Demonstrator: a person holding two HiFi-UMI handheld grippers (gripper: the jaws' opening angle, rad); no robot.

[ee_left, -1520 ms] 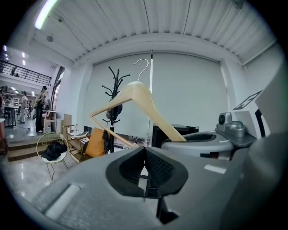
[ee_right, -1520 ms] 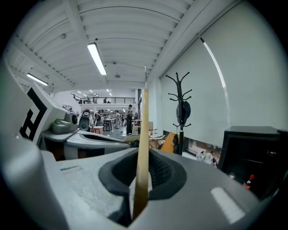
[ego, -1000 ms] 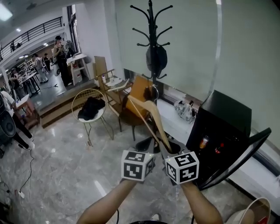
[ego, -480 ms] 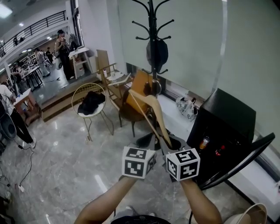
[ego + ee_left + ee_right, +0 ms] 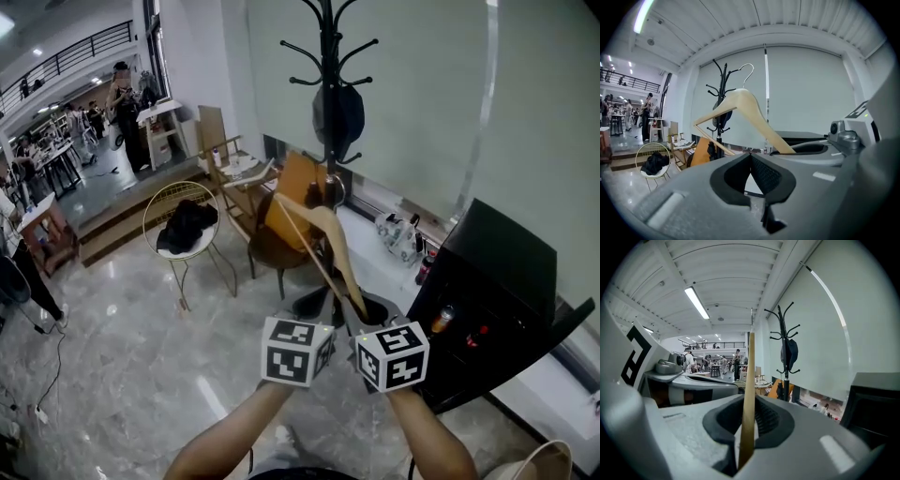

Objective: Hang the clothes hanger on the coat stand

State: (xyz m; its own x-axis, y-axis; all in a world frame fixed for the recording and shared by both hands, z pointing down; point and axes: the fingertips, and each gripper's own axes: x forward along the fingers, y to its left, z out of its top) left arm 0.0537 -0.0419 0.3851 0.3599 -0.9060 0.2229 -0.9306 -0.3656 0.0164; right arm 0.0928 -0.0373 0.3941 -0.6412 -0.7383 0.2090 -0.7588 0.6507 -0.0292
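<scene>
The black coat stand (image 5: 328, 84) rises ahead against the pale wall, with a dark bag (image 5: 338, 114) hanging on it. A wooden clothes hanger (image 5: 325, 242) with a metal hook (image 5: 748, 71) slants up toward the stand, below its arms. My right gripper (image 5: 362, 317) is shut on one arm of the hanger; the wood (image 5: 749, 394) runs up between its pads. My left gripper (image 5: 312, 307) sits close beside it on the left, shut, with nothing between its pads (image 5: 761, 171). The hanger (image 5: 740, 110) lies to the right of the left gripper and does not touch it.
A gold wire chair (image 5: 188, 246) with a black garment stands left of the stand. Wooden chairs (image 5: 281, 211) crowd its base. A black cabinet (image 5: 492, 291) with an open door is at the right, on a white ledge (image 5: 384, 267). People stand far left.
The stand and the chairs have drawn a little nearer and the cabinet has slid right in view. Both grippers and the hanger keep the same pose.
</scene>
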